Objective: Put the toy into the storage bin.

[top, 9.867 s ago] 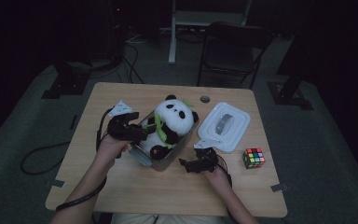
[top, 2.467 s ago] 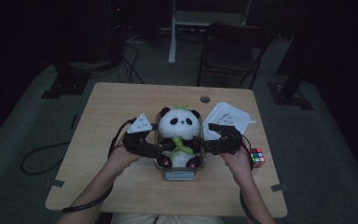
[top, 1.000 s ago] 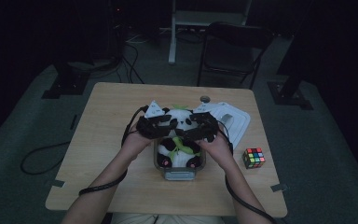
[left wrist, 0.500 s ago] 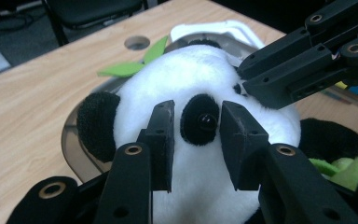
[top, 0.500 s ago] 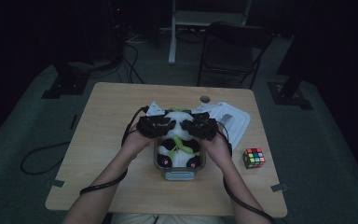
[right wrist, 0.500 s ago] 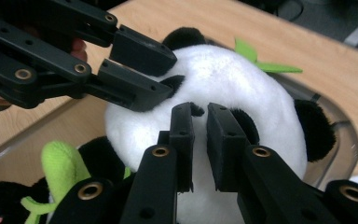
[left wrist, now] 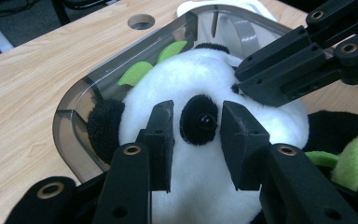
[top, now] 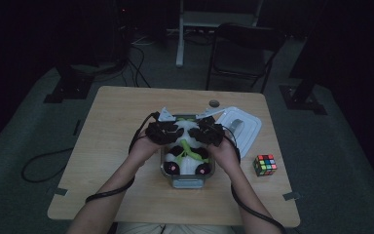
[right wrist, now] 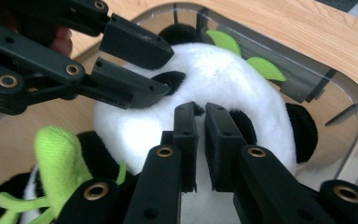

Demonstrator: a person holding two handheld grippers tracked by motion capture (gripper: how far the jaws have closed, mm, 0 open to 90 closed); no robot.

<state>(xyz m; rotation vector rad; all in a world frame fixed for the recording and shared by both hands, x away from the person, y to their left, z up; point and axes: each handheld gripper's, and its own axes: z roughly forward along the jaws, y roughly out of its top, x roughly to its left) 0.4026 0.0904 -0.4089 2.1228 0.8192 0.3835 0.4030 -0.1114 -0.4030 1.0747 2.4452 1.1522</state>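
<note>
Since a second ago both hands have moved in from the panda's flanks onto its head. Right gripper [right wrist: 200,109] jaws have just been closing, now nearly together, pinching fur by one eye patch. Left gripper [left wrist: 196,126] part open, pads straddling the other eye, pressing down, not clamping. Read: they're pushing the panda [top: 187,153] down into the clear container [top: 185,180]. It lies face up under both tips, long axis running from the tongs back toward the person, head at the far end under the jaws
</note>
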